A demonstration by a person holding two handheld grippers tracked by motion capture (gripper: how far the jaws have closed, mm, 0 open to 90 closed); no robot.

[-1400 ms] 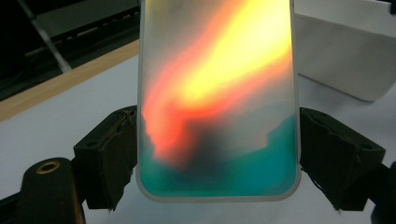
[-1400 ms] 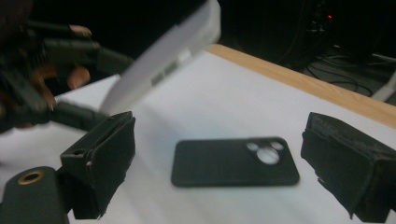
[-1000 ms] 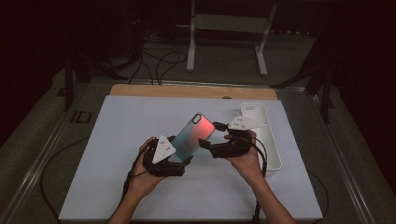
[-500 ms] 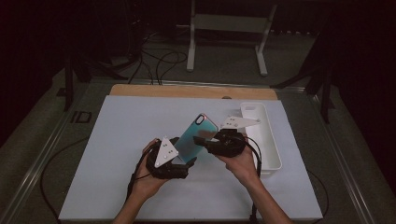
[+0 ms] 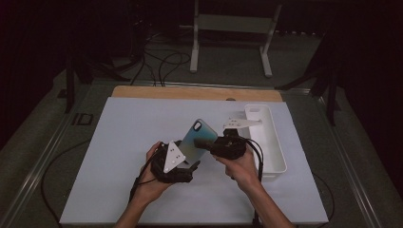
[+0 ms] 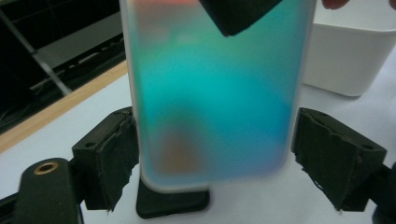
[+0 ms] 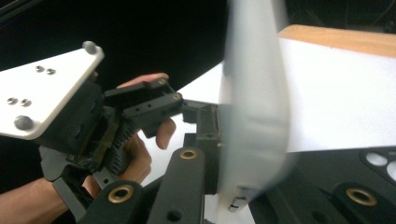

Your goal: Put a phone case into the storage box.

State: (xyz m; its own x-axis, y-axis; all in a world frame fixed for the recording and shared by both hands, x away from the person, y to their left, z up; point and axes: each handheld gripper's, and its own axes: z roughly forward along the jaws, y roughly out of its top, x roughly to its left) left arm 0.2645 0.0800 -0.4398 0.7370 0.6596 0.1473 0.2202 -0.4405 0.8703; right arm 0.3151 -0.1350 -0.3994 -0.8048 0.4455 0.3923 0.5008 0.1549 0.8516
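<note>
A phone case [image 5: 196, 137], teal fading to pink, stands tilted above the white table top. My left gripper [image 5: 187, 157] holds it across its width at the lower end; in the left gripper view both pads sit against the sides of the case [image 6: 215, 93]. My right gripper [image 5: 205, 142] reaches in from the right. Its jaws have just been closing, and they are now shut on the case's upper part, front and back. The right gripper view shows the case [image 7: 254, 116] edge-on between those jaws, with the left gripper [image 7: 203, 116] and the hand that holds it behind.
A long white tray [image 5: 273, 142] lies to the right of the hands, seen close by as a white tray [image 6: 350, 60] in the left gripper view. A small dark flat object [image 6: 173, 203] lies on the table under the case. The table's wooden far edge [image 5: 190, 91] borders a dark floor with cables.
The right gripper has moved left onto the case and its jaws have closed on it. The case now stands more upright. The left hand has stayed put.
</note>
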